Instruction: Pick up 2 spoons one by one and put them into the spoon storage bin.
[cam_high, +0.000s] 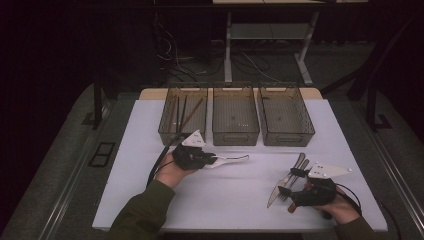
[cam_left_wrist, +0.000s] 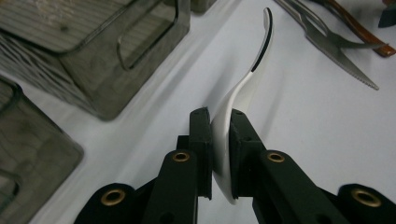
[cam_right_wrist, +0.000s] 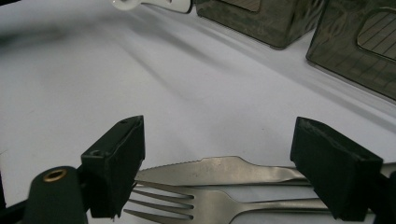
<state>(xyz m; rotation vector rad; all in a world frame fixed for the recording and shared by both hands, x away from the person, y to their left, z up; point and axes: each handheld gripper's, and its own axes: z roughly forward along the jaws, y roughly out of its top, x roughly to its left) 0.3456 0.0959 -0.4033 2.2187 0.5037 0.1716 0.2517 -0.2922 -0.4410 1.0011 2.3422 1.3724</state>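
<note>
Sorting cutlery into bins, by the look of it, with a white curved plastic spoon (cam_left_wrist: 243, 88) in hand. Left gripper (cam_high: 212, 160) clamped on that spoon at the bowl end, fingers (cam_left_wrist: 201, 140) narrow and pressing both faces, handle jutting out over the white surface (cam_high: 220, 195), just in front of the bins. For a clean drop: keep the squeeze firm, since smooth plastic held edge-on could swivel; carry high enough for the long handle to clear the rim; line the handle up with the length of the bin before lowering; release only once inside the walls.

Right gripper (cam_high: 288, 192) low over the remaining cutlery near the right front of the surface, fingers (cam_right_wrist: 116, 158) wide apart, holding nothing, straddling a steel serrated knife (cam_right_wrist: 219, 169) and a steel fork (cam_right_wrist: 196, 205) lying side by side.

Three smoky translucent plastic bins in a row at the back of the surface. Left bin (cam_high: 165, 127): several dark slender sticks, probably chopsticks, leaning lengthwise. Middle bin (cam_high: 235, 135): apparently empty. Right bin (cam_high: 287, 137): apparently empty too, though dim light leaves that uncertain.
</note>
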